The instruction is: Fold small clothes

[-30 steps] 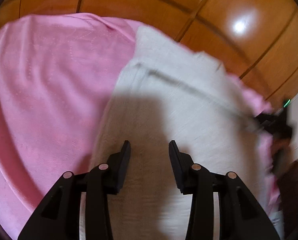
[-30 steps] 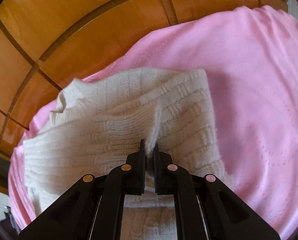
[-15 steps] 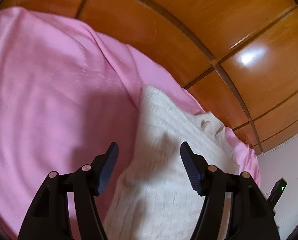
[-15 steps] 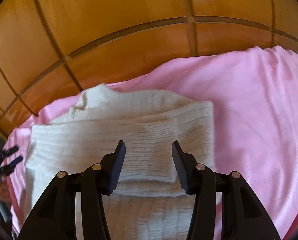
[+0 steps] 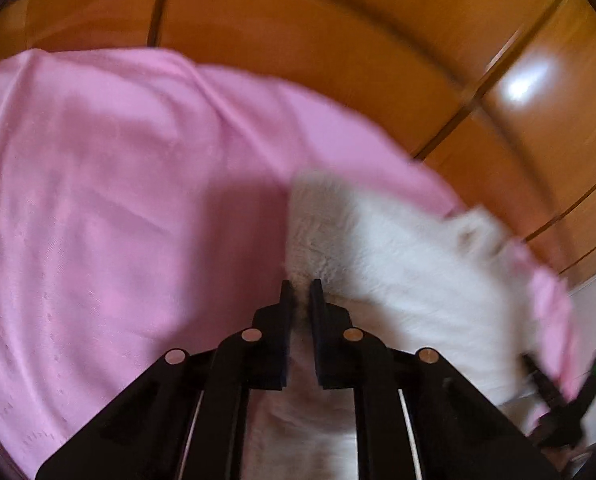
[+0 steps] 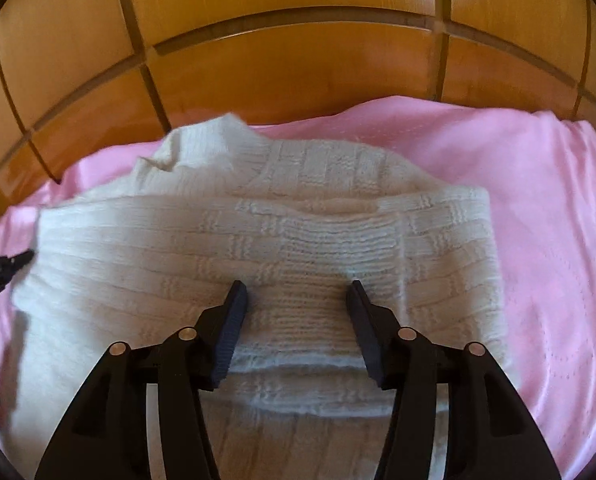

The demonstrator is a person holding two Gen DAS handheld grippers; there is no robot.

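Cream knitwear, a folded sweater [image 6: 282, 264], lies on the pink sheet [image 6: 537, 208] at centre frame. The left claw [image 5: 299, 294] has just narrowed, pinching its edge (view blurred). The right claw [image 6: 296, 294] has just widened and hangs spread above it.

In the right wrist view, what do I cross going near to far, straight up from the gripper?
right gripper, jaws open → cream knit garment → pink sheet → wooden panelling.
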